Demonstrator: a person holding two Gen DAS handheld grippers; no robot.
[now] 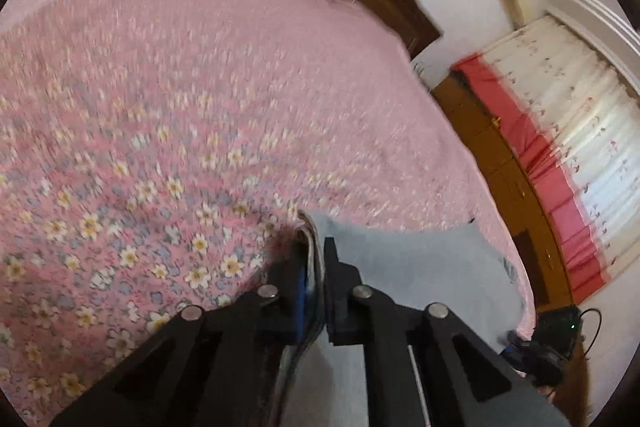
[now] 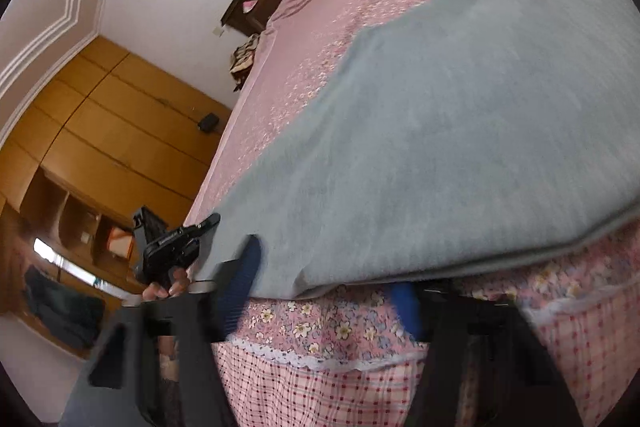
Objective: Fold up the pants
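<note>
Pants (image 2: 460,131) grey, layered, left tool (image 1: 316,251) clamping edge, right tool (image 2: 332,279) spread wide.

Pale grey-blue pants (image 2: 460,131) on pink bedspread (image 1: 192,99) with white-and-blue flowers, black grippers with blue pads, red-banded white floral curtain (image 1: 568,147) at 3 o'clock.

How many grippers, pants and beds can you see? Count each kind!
Grippers: 2, the left gripper and the right gripper.
Pants: 1, the grey pants.
Beds: 1, the bed with a pink flowery cover.
Total: 4
</note>
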